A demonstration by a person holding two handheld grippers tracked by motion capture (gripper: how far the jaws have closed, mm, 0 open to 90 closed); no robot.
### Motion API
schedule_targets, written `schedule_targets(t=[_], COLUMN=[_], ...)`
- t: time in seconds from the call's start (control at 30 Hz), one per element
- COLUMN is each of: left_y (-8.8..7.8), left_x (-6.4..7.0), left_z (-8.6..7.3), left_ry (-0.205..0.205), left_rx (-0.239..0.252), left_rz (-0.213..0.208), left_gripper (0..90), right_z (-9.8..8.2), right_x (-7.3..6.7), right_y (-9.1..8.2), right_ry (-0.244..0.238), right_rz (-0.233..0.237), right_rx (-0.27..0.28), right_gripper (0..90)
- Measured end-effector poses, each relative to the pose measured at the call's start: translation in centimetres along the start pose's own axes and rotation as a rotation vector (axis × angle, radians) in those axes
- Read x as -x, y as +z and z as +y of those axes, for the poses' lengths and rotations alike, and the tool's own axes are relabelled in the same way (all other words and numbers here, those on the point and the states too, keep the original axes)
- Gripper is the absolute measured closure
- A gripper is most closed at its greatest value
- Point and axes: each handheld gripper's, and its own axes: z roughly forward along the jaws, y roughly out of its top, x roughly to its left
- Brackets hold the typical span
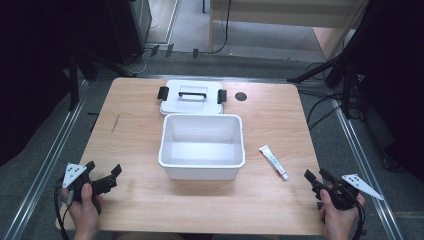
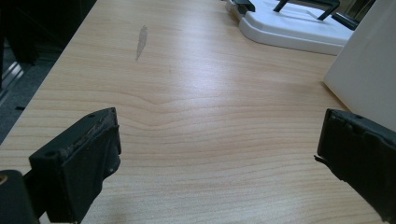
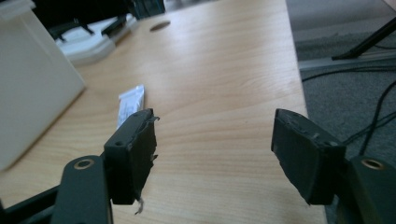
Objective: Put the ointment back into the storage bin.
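A white open bin (image 1: 202, 145) stands in the middle of the wooden table (image 1: 135, 150). Its white lid (image 1: 191, 98), with a black handle and black clips, lies flat just behind it. A small white tube (image 1: 273, 161) rests on the table to the bin's right, partly hidden behind one jaw in the right gripper view (image 3: 128, 106). My left gripper (image 1: 113, 176) is open near the front left corner, nothing between its jaws. My right gripper (image 1: 316, 176) is open near the front right edge, just right of the tube. The bin's wall (image 2: 369, 70) and the lid (image 2: 289, 23) show in the left gripper view.
A dark round hole (image 1: 241, 96) sits in the tabletop right of the lid. A faint scuff mark (image 2: 141, 41) lies on the left part of the table. Tripod legs (image 1: 330, 67) and cables lie on the floor to the right.
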Motion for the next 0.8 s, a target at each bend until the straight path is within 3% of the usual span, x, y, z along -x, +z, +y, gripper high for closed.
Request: schedule_targets(t=[0.07,0.17,0.2,0.23,0.27,0.3,0.33,0.37,0.4,0.47,0.5,0.53,0.6,0.67,0.7,0.77,0.8], left_y=[0.0,0.0,0.0,0.0,0.0,0.0,0.0,0.0,0.0,0.0,0.0,0.0,0.0,0.0,0.0,0.0,0.0], left_x=[0.0,0.1,0.1,0.2,0.2,0.2,0.1,0.1,0.1,0.1,0.1,0.1,0.1,0.1,0.1,0.1,0.1], left_z=[0.0,0.0,0.0,0.0,0.0,0.0,0.0,0.0,0.0,0.0,0.0,0.0,0.0,0.0,0.0,0.0,0.0], left_ry=[0.003,0.012,0.014,0.016,0.017,0.017,0.015,0.015,0.013,0.014,0.016,0.016,0.017,0.016,0.016,0.016,0.016], left_rx=[-0.004,-0.003,-0.002,-0.003,-0.003,-0.003,-0.003,-0.003,-0.003,-0.004,-0.006,-0.006,-0.008,-0.006,-0.006,-0.006,-0.006], left_rz=[0.002,0.002,0.004,0.005,0.004,0.004,0.003,0.003,0.003,0.002,0.002,0.001,0.001,-0.001,-0.001,-0.001,-0.001], left_gripper=[0.1,0.1,0.1,0.1,0.1,0.1,0.1,0.1,0.1,0.1,0.1,0.1,0.1,0.1,0.2,0.1,0.1], right_z=[0.1,0.4,0.8,0.8,1.4,1.4,1.9,1.9,2.5,3.0,3.0,3.6,3.9,5.3,5.3,6.1,6.8], right_x=[-0.2,-1.2,-1.8,-1.8,-2.3,-2.3,-2.8,-2.8,-3.2,-3.7,-3.7,-4.2,-4.4,-5.5,-5.5,-6.2,-6.8], right_y=[0.2,0.9,1.2,1.2,1.5,1.5,1.8,1.8,2.2,2.7,2.7,3.3,3.5,4.2,4.2,4.7,5.3], right_ry=[-0.015,-0.082,-0.110,-0.110,-0.137,-0.137,-0.165,-0.165,-0.192,-0.222,-0.222,-0.249,-0.264,-0.303,-0.303,-0.329,-0.366], right_rz=[-0.006,-0.010,-0.023,-0.023,-0.013,-0.013,-0.013,-0.013,-0.012,-0.014,-0.014,-0.026,-0.028,-0.038,-0.038,-0.035,-0.043], right_rx=[-0.025,-0.109,-0.159,-0.159,-0.205,-0.205,-0.255,-0.255,-0.319,-0.394,-0.394,-0.482,-0.509,-0.647,-0.647,-0.731,-0.814], right_gripper=[32.5,34.4,34.8,34.8,36.4,36.4,36.7,36.7,37.1,36.8,36.8,35.6,35.6,34.9,34.9,34.4,34.1])
